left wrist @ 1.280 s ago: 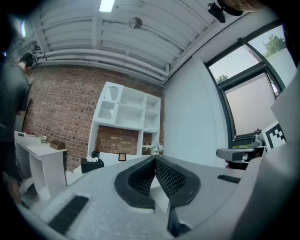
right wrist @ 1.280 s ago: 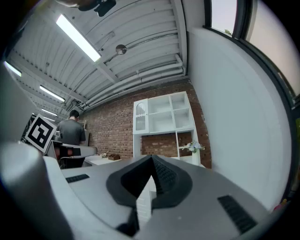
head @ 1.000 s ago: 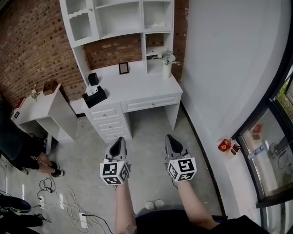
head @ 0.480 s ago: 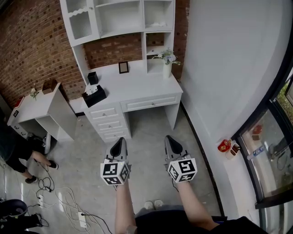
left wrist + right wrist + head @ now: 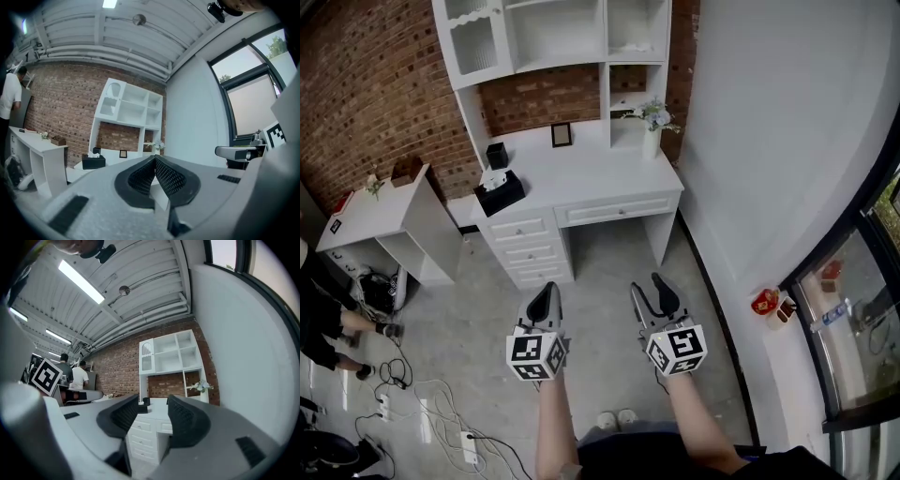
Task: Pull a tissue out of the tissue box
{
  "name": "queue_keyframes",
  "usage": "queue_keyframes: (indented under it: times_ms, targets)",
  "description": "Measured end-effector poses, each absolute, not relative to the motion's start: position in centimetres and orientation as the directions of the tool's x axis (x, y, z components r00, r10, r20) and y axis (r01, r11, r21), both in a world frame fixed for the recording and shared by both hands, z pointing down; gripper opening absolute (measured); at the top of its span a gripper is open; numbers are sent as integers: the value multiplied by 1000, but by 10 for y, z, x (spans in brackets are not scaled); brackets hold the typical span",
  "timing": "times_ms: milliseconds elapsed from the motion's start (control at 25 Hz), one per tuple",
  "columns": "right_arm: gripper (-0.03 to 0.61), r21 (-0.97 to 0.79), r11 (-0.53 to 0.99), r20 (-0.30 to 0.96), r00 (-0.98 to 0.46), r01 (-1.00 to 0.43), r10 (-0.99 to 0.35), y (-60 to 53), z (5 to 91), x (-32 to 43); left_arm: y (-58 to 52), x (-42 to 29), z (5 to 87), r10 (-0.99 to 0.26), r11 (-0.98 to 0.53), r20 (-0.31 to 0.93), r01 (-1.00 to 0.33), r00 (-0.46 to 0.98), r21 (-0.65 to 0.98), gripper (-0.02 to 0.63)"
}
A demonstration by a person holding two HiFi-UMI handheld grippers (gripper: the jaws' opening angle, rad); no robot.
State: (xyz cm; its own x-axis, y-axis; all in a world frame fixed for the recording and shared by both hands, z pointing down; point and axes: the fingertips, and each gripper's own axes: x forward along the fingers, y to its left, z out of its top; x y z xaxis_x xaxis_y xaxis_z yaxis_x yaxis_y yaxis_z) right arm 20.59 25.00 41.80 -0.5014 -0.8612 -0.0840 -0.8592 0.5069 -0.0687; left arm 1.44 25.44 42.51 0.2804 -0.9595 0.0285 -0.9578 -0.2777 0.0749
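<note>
A black tissue box [image 5: 499,195] with a white tissue sticking out stands on the left end of the white desk [image 5: 600,178], far ahead of both grippers. My left gripper [image 5: 546,292] is shut with nothing in it and hangs over the floor. My right gripper [image 5: 652,289] is open; its jaws have just been opening and nothing is between them. In the left gripper view the tissue box [image 5: 93,161] lies far off to the left of the closed left gripper [image 5: 154,159]. In the right gripper view the tissue box [image 5: 142,409] shows small between the parted jaws of the right gripper [image 5: 153,398].
The desk has drawers [image 5: 525,246] under its left part and a white hutch [image 5: 553,37] on top. On it stand a black cup [image 5: 497,155], a picture frame [image 5: 562,134] and a vase of flowers [image 5: 652,127]. A small white side table [image 5: 384,220], cables [image 5: 422,403] and a person's legs [image 5: 328,328] are at left.
The right gripper's jaws have gone from shut to open. The left gripper stays shut in place. The person at the left has shifted further left, and the head view has tilted slightly.
</note>
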Motion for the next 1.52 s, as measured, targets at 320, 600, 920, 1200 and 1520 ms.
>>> queue_keyframes:
  times_ms: [320,600,920,1200,1520]
  targets:
    - [245,-94,512,-60,-509,-854,-859,242,431,191,251,-5,437,-960,-270,51,-959,275,86,9]
    - [259,-112,504,-65,-499,-857,-864,235,438,176,254,-34,435,-959,-275,42,-959,279,71,9]
    - [264,-106,495,-120,-483,-862,-867,215,420,172,232,-56,418,-959,-284,-14,-957,284,62,9]
    - [265,-101,494,-158,-476,-864,-865,173,416,168,189,-73,414,-965,-263,-31,-964,262,44,9]
    - [265,-82,523,-187,-502,-848,-844,62,414,152,92,-98,409,-975,-212,-74,-977,210,20,9]
